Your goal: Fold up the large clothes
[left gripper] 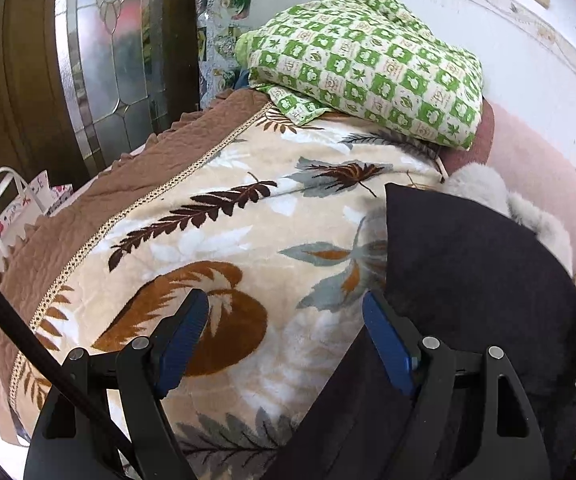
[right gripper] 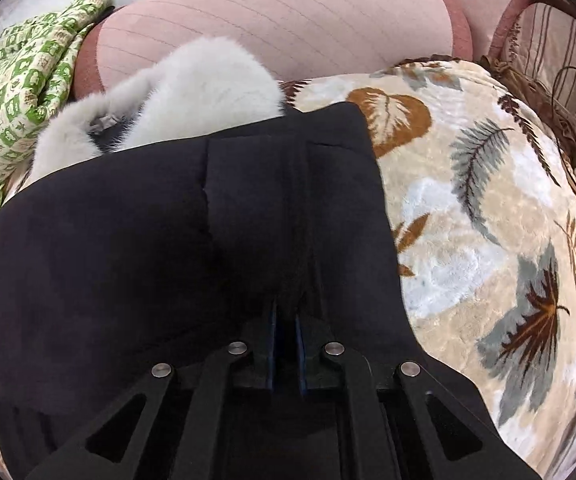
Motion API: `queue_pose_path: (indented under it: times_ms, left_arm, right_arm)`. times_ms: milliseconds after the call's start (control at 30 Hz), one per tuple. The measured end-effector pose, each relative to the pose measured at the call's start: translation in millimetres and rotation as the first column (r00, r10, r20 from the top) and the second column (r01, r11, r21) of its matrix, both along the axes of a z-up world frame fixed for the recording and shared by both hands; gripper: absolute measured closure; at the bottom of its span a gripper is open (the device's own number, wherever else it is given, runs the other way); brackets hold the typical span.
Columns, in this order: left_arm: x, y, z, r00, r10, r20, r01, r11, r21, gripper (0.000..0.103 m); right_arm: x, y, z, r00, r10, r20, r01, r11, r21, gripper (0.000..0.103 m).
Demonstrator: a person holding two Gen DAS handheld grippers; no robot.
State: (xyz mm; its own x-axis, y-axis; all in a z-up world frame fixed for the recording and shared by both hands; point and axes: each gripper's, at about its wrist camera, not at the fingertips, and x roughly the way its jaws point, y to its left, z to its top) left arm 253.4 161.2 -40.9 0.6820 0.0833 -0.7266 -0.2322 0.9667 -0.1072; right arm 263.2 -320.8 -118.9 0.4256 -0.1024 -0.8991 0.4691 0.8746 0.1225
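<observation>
A large black garment (right gripper: 160, 240) with a white fur collar (right gripper: 192, 92) lies folded on a leaf-print blanket (right gripper: 488, 216). My right gripper (right gripper: 286, 316) is shut on a fold of the black garment near its front edge. In the left wrist view the same black garment (left gripper: 476, 264) lies at the right with the fur collar (left gripper: 484, 188) behind it. My left gripper (left gripper: 286, 308) is open and empty above the blanket (left gripper: 224, 216), its right finger (left gripper: 384, 336) touching the garment's left edge.
A green checked cloth (left gripper: 372, 60) lies folded at the blanket's far end and shows in the right wrist view (right gripper: 28, 92). A pink sofa back (right gripper: 272, 20) runs behind. A brown quilted cover (left gripper: 100, 200), a white bag (left gripper: 12, 208) and a glass door (left gripper: 116, 52) are at left.
</observation>
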Motion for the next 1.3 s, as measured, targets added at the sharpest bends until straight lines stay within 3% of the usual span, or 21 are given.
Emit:
queue_pose_path:
  times_ms: [233,333,433,500,633,733,900,967,1000,1033,1067,1167,1300]
  left_arm:
    - [-8.2,15.2,9.8,1.000,0.017,0.018,-0.016,0.999,-0.043,0.025]
    - [-11.5,22.6,13.6,0.999,0.038,0.024,-0.036,0.998,-0.055,0.025]
    - [-13.2,32.3,14.8,0.998,0.063,0.022,-0.061,0.995,-0.083,0.025]
    - [-13.9,38.3,15.3,0.996,0.082,0.021,-0.079,0.991,-0.106,0.025]
    - [-16.8,46.4,16.9,0.993,0.117,0.026,-0.112,0.983,-0.142,0.025]
    - [-19.7,48.8,20.4,0.990,0.136,0.039,-0.130,0.984,-0.122,0.025]
    - [-24.2,57.1,26.7,0.982,0.178,0.067,-0.173,0.981,-0.085,0.025]
    - [-24.8,61.4,27.3,0.979,0.192,0.072,-0.185,0.978,-0.092,0.025]
    - [-24.6,62.9,27.1,0.978,0.193,0.072,-0.186,0.978,-0.095,0.025]
    - [-24.0,63.7,26.8,0.979,0.192,0.070,-0.185,0.978,-0.098,0.025]
    - [-22.8,64.0,26.5,0.979,0.190,0.067,-0.183,0.978,-0.099,0.025]
    - [-19.8,65.6,24.7,0.981,0.187,0.057,-0.180,0.979,-0.100,0.025]
    - [-18.6,69.4,23.6,0.980,0.193,0.048,-0.187,0.976,-0.110,0.025]
  right_arm:
    - [-15.5,-4.6,0.8,0.996,-0.062,-0.058,0.061,0.998,-0.016,0.096]
    - [-22.4,-8.1,-3.6,0.992,-0.057,-0.117,0.053,0.998,-0.042,0.073]
    - [-46.0,-3.6,22.5,0.993,-0.089,-0.074,0.074,0.980,-0.183,0.053]
    - [-64.1,4.2,45.4,0.994,-0.109,-0.005,0.103,0.953,-0.286,0.053]
    - [-86.6,26.5,90.3,0.990,-0.036,0.133,0.075,0.951,-0.299,0.052]
    - [-81.3,56.7,108.7,0.975,0.084,0.204,-0.027,0.964,-0.264,0.048]
    - [-45.3,123.5,99.0,0.954,0.205,0.220,-0.164,0.968,-0.192,0.048]
    - [-21.4,158.3,84.9,0.946,0.259,0.193,-0.243,0.965,-0.103,0.050]
    - [-10.6,175.5,76.3,0.939,0.294,0.179,-0.286,0.956,-0.067,0.055]
    - [-0.9,193.4,70.1,0.930,0.330,0.164,-0.326,0.944,-0.049,0.074]
    - [8.7,212.8,63.5,0.915,0.374,0.150,-0.373,0.927,-0.038,0.083]
    - [30.0,253.8,43.6,0.877,0.460,0.140,-0.464,0.886,-0.008,0.083]
    - [61.2,267.0,9.3,0.891,0.452,0.046,-0.451,0.892,-0.036,0.083]
